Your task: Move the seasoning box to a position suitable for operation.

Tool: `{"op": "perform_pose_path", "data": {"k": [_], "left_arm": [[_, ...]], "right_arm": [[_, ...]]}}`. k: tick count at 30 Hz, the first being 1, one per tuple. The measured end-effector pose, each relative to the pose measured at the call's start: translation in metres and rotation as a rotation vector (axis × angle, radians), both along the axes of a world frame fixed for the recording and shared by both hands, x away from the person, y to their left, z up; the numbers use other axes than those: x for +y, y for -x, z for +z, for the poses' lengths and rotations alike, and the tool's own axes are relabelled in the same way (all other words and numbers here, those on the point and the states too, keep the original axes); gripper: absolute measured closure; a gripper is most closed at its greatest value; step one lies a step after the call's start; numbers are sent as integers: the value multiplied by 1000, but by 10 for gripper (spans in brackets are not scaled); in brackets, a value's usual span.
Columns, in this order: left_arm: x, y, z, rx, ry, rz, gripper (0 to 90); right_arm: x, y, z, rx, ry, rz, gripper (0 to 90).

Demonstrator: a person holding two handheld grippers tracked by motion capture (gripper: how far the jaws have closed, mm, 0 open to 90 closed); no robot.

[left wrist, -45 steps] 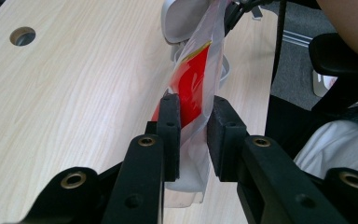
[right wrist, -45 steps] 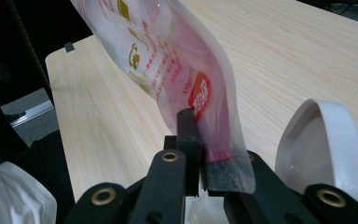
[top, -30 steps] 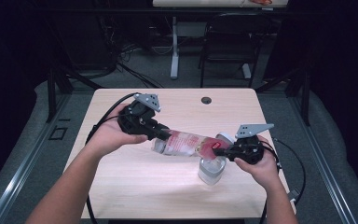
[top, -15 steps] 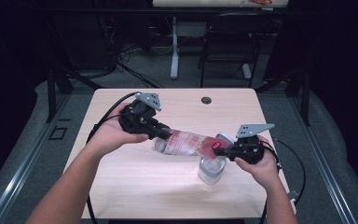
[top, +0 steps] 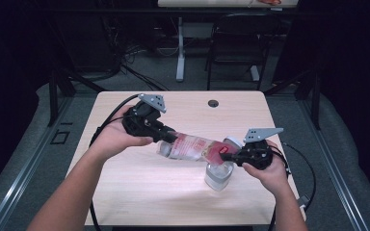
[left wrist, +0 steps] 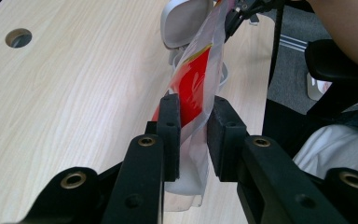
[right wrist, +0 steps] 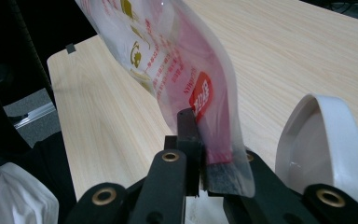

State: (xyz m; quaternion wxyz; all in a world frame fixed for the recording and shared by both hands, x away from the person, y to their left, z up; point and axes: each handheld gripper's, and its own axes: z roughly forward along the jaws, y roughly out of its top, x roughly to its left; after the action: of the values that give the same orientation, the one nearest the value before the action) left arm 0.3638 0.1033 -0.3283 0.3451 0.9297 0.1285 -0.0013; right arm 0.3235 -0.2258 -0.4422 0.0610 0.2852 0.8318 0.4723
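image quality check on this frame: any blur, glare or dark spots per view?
High view: table evenly lit, surroundings nearly black, the pouch and container soft and lacking detail. Left gripper view: pouch washed out at the top, near jaws sharp. Right gripper view: pouch print slightly soft, left side in deep shadow, white lid bright but not clipped.

The table point(top: 139, 192) is viewed from above, facing twelve o'clock. The pouch point(left wrist: 193, 88) is viewed closely along each gripper's jaws; it is shared by all views.
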Motion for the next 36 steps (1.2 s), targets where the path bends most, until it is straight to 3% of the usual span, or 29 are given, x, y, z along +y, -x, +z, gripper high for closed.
{"op": "perform_pose_path", "data": {"k": [36], "left_arm": [[-6,-2,3,-2,1,1,764]], "right_arm": [[-3,-1,-1,4,-7,-7,884]]}}
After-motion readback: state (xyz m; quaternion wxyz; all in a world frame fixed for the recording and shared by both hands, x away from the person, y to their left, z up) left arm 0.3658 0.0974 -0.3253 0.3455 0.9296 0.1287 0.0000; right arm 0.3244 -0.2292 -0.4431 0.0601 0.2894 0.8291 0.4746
